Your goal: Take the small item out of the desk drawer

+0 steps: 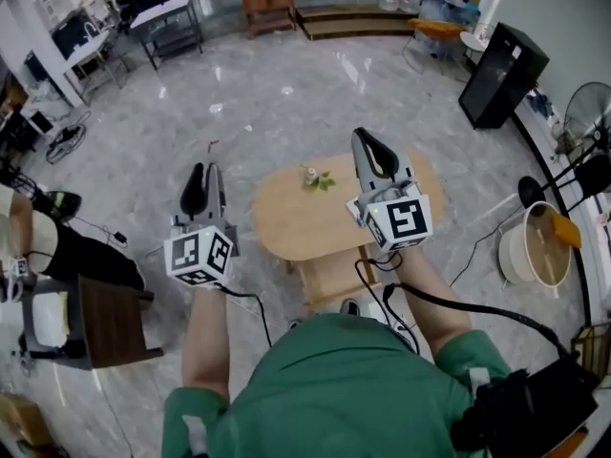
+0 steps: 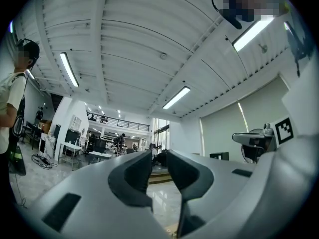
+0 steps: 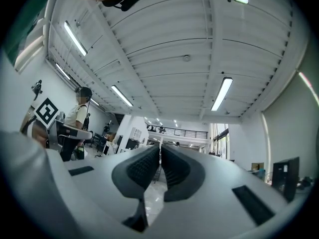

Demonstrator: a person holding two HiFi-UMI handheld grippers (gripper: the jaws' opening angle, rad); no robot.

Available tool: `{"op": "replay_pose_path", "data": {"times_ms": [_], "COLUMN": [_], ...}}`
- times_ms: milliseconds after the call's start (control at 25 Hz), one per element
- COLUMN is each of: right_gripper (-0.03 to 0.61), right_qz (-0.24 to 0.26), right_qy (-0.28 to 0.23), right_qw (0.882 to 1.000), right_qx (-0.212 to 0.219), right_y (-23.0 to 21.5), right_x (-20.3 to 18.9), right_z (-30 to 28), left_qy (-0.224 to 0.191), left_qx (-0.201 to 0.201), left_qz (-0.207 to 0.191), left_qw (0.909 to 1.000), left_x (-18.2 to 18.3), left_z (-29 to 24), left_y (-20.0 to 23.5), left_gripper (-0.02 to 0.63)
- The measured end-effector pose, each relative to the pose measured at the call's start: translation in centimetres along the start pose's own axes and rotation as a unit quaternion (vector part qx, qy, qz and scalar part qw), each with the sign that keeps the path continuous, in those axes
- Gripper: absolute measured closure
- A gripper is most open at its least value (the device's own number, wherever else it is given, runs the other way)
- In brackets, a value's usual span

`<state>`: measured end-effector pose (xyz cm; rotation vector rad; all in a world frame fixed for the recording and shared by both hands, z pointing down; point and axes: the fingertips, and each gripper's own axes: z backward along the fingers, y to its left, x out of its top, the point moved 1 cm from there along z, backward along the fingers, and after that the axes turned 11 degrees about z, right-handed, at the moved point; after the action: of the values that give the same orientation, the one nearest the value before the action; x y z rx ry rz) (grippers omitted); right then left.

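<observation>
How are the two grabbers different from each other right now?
The left gripper's jaws stand a little apart, with a gap between them. The right gripper's jaws are together. In the head view the right gripper overlaps the wooden table, while the left gripper shows against the floor beside it. Both are grey and hold nothing.

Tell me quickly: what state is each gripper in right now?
Left gripper: open, jaws slightly apart, nothing between them.
Right gripper: closed, holding nothing.
</observation>
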<state>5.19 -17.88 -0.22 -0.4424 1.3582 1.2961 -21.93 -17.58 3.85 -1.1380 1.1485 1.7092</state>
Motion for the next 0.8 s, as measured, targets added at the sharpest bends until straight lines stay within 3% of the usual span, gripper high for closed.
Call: {"op": "replay_pose_path", "data": {"times_ms": [240, 800], "right_gripper": [0.551, 0.551], "right_qz": [0.031, 0.013], "right_qy": [0.001, 0.026], "right_qw": [0.999, 0.999], "right_qx": [-0.016, -0.028], "right_y": [-0.2, -0.4], "right_x": [0.6, -1.4], "right_z": [0.4, 0.2], "left_qy": [0.008, 0.032], "left_qx": [-0.017, -0.021], "left_qz": [0.008, 0.018], "left_qw": [0.9998, 0.9991], "left_x": [-0.9, -3.0], "left_z": [-1.3, -2.5], "left_y": [-0.4, 0.5], "left_gripper": [0.506, 0.506]}}
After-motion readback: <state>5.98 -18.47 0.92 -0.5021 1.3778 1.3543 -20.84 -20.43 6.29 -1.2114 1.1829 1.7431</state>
